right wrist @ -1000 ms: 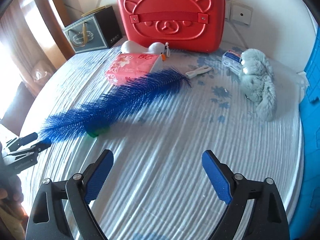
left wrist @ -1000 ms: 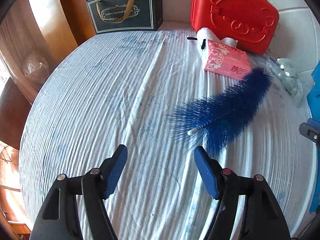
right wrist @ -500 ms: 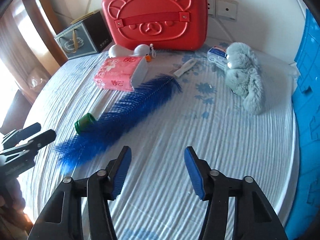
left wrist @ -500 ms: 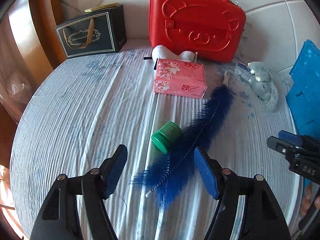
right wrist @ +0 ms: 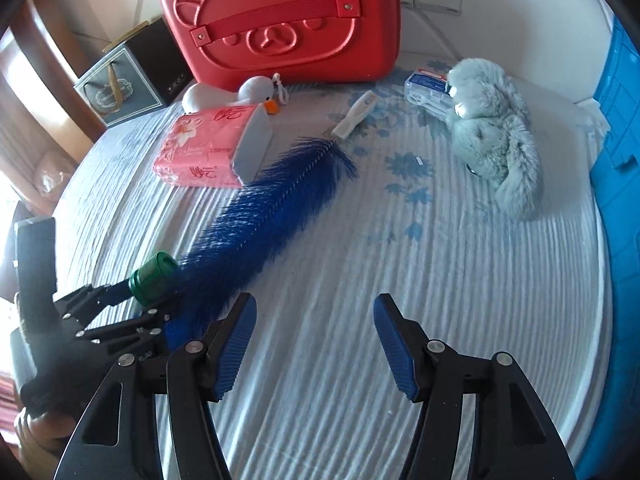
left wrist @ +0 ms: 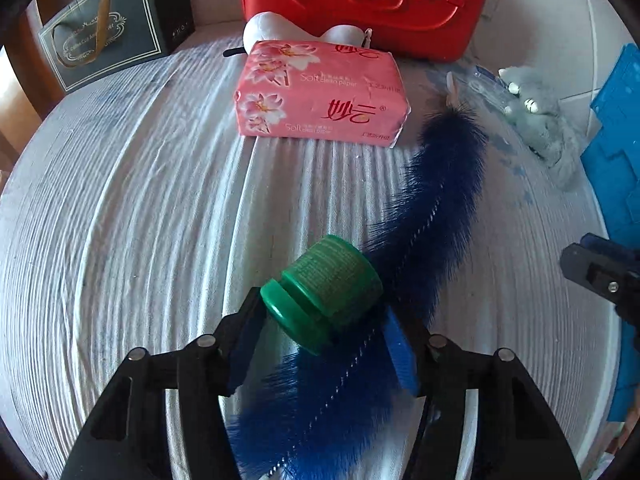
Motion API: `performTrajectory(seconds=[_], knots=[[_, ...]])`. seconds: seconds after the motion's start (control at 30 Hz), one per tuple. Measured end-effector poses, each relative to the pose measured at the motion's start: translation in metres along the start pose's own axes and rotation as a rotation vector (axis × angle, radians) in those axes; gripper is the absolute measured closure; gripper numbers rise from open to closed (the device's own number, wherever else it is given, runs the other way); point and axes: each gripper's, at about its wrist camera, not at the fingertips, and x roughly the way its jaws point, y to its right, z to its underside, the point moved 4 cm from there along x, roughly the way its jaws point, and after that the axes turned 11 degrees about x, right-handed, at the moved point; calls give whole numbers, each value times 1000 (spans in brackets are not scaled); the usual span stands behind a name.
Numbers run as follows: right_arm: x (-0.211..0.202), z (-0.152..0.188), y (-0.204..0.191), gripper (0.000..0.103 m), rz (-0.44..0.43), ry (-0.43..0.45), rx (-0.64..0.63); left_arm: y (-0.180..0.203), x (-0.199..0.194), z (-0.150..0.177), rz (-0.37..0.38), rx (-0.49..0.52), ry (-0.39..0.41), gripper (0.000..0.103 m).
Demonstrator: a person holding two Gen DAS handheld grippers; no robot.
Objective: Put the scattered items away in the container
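Fingers (left wrist: pixel 396 344) of the left gripper (left wrist: pixel 324 340) sit spread on either side of a green jar (left wrist: pixel 326 290) and the blue bristle brush (left wrist: pixel 432 208), bracketing both without pinching; the right gripper (right wrist: pixel 316 344) hangs spread wide over bare striped cloth. Biggest thing around is the round surface (right wrist: pixel 440 280) itself. At its back stands a red bear-faced case (right wrist: pixel 280 20), shut, with a dark gift bag (right wrist: pixel 120 84) beside it. A blue crate (right wrist: pixel 616 132) edges the right side. Closer in lie a pink tissue pack (left wrist: pixel 320 92), a grey plush toy (right wrist: pixel 496 132), then the brush slanting across the middle, the jar lying on its side against it.
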Motion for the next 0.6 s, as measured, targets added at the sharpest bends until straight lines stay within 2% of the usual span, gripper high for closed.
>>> performTrajectory(seconds=[0.07, 0.2, 0.27, 0.33, 0.43, 0.47, 0.5, 0.53, 0.6], knots=[[11, 1, -9, 43, 1, -14, 8, -10, -6, 0, 5, -9, 17, 62], [37, -2, -31, 44, -31, -51, 78, -20, -8, -8, 20, 6, 43, 62], [50, -8, -40, 41, -38, -55, 123, -21, -6, -12, 41, 32, 39, 62], [62, -17, -47, 26, -28, -52, 151, -23, -2, -16, 54, 55, 26, 60], [83, -26, -57, 24, 22, -61, 142, -30, 7, -21, 56, 75, 8, 59], [88, -26, -63, 27, 49, -53, 110, -31, 10, -23, 65, 77, 8, 59], [89, -26, -70, 39, 104, -33, 47, -32, 14, -25, 70, 75, 2, 59], [90, -23, -75, 56, 153, -17, -12, -33, 18, -24, 75, 72, -4, 59], [85, -16, -74, 62, 176, -8, -76, -30, 19, -23, 79, 80, 5, 59]])
